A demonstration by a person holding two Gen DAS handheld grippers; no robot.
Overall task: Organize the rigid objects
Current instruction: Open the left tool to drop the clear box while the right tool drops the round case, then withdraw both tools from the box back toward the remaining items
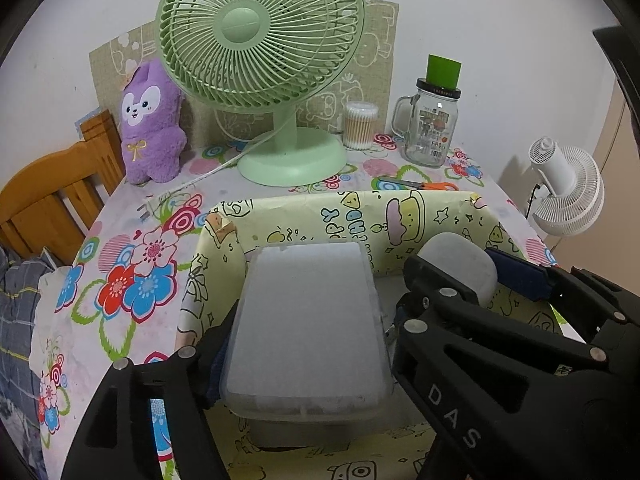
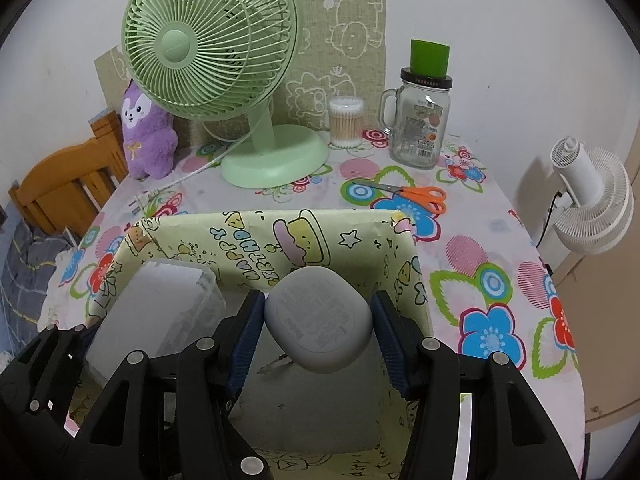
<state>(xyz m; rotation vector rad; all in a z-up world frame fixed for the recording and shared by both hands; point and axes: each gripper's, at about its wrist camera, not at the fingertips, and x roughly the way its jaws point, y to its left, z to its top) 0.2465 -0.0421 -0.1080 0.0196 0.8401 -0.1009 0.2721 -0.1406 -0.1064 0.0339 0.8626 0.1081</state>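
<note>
My left gripper [image 1: 308,344] was clamped on a frosted rectangular plastic box [image 1: 308,320], its fingers pressing the two long sides. I held it tilted over the left half of the open paper-wrapped carton [image 1: 400,208], presumably so it would drop in flat against the left wall. My right gripper [image 2: 318,328] was closed on a grey rounded case [image 2: 318,324], the ribbed blue pads [image 2: 248,336] squeezing its smooth curved flanks. That case hung just inside the carton's right half, near the far wall, leaving room beside the box. Both pieces looked hard and slick, so I judged a firm side grip sensible. The carton's cartoon-printed yellow wrapping was creased at its corners, and something small and metallic lay on its grey floor; I could not tell what. Beyond the carton's far edge, orange-handled scissors [image 2: 416,194] lay on the flowered tablecloth [image 2: 500,280]. Along the table's back edge stood a green fan [image 2: 224,64], a purple plush toy [image 2: 146,136], a tub of cotton swabs [image 2: 346,122] and a glass handled jar [image 2: 420,120].
</note>
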